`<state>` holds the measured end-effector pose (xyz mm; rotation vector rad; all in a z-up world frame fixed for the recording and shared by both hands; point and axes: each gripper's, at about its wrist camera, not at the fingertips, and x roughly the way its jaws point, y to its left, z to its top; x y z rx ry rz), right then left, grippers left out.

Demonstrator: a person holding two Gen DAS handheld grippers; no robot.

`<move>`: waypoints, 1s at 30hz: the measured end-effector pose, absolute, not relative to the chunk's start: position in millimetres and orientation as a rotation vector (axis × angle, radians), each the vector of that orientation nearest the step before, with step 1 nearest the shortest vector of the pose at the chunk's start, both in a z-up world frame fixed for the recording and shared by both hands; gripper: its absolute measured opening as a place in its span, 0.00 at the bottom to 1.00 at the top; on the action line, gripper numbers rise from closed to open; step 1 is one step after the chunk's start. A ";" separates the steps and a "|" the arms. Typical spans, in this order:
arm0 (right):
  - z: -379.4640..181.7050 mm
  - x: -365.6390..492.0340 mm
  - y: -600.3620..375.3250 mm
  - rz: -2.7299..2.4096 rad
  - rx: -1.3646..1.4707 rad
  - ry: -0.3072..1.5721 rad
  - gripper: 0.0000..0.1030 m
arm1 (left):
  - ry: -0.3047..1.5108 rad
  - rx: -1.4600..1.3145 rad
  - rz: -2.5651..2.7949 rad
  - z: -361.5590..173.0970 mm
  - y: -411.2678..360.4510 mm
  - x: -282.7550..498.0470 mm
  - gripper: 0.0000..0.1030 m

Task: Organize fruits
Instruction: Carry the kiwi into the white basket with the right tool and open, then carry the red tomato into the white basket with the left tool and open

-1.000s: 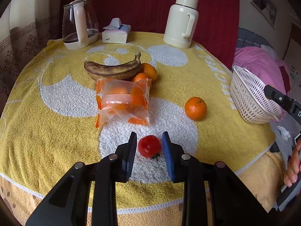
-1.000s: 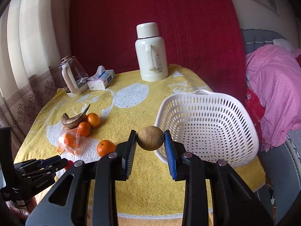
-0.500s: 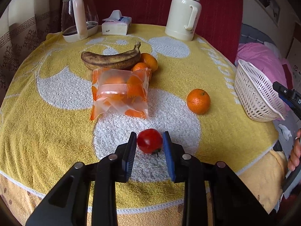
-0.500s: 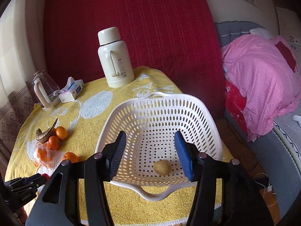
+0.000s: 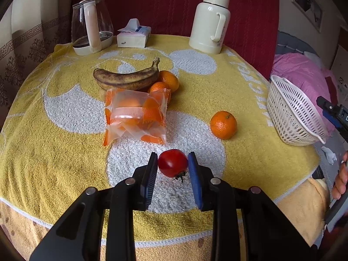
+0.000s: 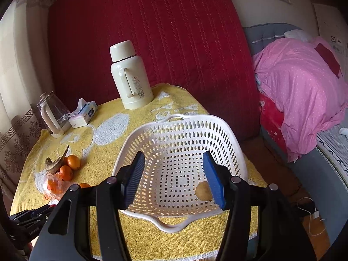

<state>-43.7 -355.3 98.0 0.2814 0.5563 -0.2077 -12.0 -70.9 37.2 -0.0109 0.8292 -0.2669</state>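
The left gripper (image 5: 173, 163) clamps a red tomato (image 5: 173, 162) low in the frame's centre, just above the yellow towel (image 5: 65, 152). The right gripper (image 6: 174, 174), jaws spread wide and empty, hangs over the white basket (image 6: 180, 130), where a brownish fruit (image 6: 203, 191) lies lower right.

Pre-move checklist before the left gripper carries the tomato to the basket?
1. Left gripper shut on tomato: ok.
2. Tomato lifted off the towel: cannot tell.
3. Right gripper open, empty: ok.
4. Brownish fruit lying inside white basket: ok.
5. Right gripper out of the basket's drop zone: not ok, it hangs over the opening.
6. Loose orange off the direct path: cannot tell.
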 end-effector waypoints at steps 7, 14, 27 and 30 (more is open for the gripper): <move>104.5 -49.5 -367.7 -0.242 0.296 0.533 0.55 | 0.767 0.023 -0.337 66.8 -95.0 -10.2 0.28; 109.2 -56.1 -389.9 -0.300 0.329 0.507 0.57 | 0.718 0.077 -0.474 90.9 -148.2 -5.3 0.28; 112.1 -60.6 -405.9 -0.329 0.354 0.490 0.57 | 0.705 0.140 -0.722 101.3 -247.9 -0.9 0.28; 112.3 -61.5 -408.7 -0.336 0.361 0.488 0.57 | 0.716 0.148 -0.735 97.0 -258.6 1.8 0.29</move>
